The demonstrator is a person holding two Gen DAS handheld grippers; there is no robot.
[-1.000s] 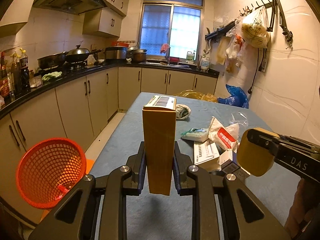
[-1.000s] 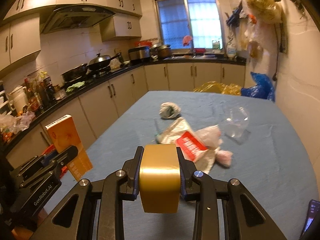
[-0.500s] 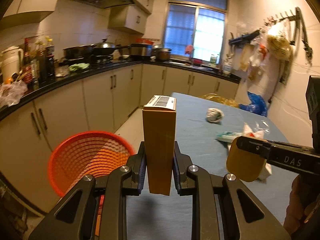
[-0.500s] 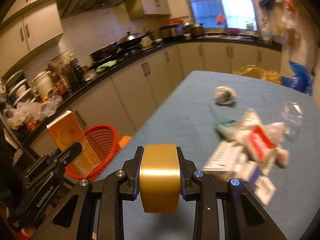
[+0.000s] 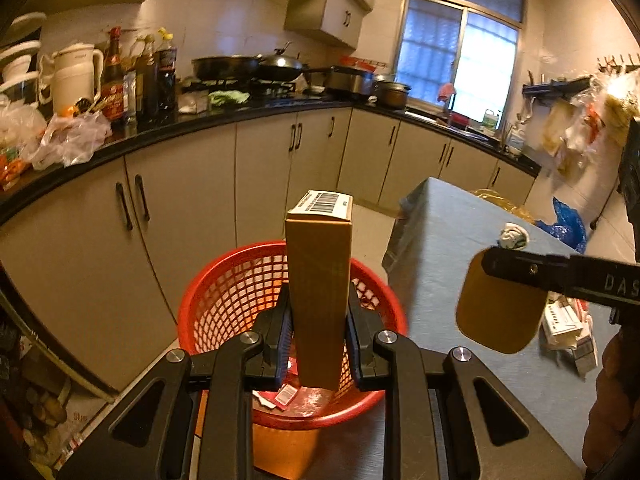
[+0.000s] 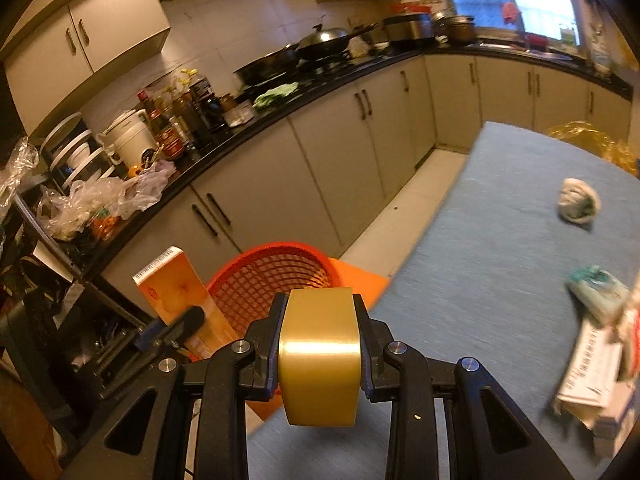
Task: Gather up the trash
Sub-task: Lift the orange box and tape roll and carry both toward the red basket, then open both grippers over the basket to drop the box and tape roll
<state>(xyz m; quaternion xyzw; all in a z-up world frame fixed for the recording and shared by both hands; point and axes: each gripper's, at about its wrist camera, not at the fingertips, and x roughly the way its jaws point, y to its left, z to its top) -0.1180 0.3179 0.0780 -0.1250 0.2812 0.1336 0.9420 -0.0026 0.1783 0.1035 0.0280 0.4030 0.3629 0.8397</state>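
The left gripper [image 5: 318, 336] is clamped on a tall cardboard box [image 5: 319, 292], held upright right over the red basket [image 5: 224, 300], which already has a few wrappers in the bottom. The right gripper [image 6: 318, 354] is clenched on a gold roll [image 6: 319, 356] near the basket. Neither's dropped yet, and a crumpled wad [image 6: 579, 200] and packets [image 6: 598, 292] are left on the table [image 6: 480, 240]

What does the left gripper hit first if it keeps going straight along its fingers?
Likely the red basket: it sits right behind the box the left gripper is clamping, probably its inside or far wall. Depth is unclear.
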